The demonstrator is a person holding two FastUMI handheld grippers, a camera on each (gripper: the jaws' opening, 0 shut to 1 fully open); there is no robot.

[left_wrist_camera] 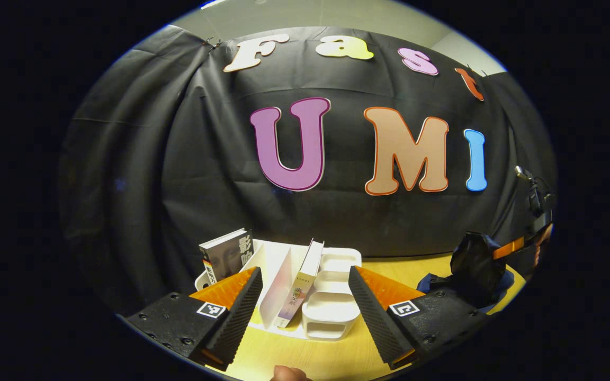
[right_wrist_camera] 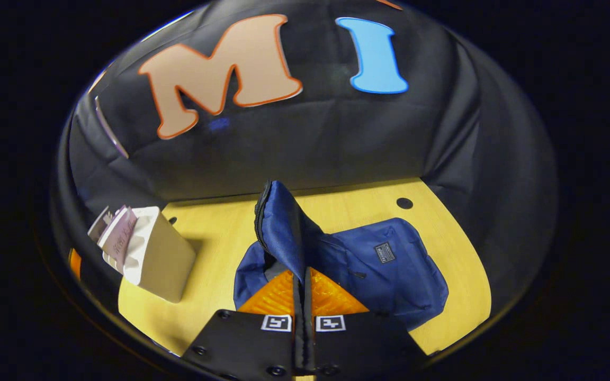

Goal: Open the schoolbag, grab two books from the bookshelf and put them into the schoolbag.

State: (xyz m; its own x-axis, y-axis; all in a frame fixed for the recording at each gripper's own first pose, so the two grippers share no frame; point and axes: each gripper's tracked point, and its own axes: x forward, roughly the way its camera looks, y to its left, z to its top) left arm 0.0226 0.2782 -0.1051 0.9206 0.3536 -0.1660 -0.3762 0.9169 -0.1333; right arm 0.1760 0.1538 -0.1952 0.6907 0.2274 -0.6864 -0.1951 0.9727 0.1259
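On the yellow wooden tabletop [right_wrist_camera: 215,238] lies the navy-blue fabric schoolbag [right_wrist_camera: 389,264], slumped flat to the right of centre in the right gripper view, with one flap of its zippered opening [right_wrist_camera: 278,227] pulled up into a peak. The right gripper [right_wrist_camera: 303,296] has its jaws pressed together on that raised flap, so the cloth stands pinched between them and the bag's mouth is held up rather than lying closed. To the left of the bag, well apart from it, stands the white plastic slotted bookshelf [left_wrist_camera: 331,296], and the left gripper [left_wrist_camera: 305,317] hovers just in front of it with jaws spread wide and nothing between them. The pale, thin book [left_wrist_camera: 302,286] leans in the middle slot almost straight ahead of those open jaws, its long axis running upward and tilted slightly right, spine edge toward the camera; a dark-covered book [left_wrist_camera: 225,254] stands in the far-left slot. I judge the left gripper to be the nearer one for the book, needing a short forward reach. The left gripper view gives the slots and both books head-on; the right gripper view offers the shelf from its side, but shows the grip on the bag.
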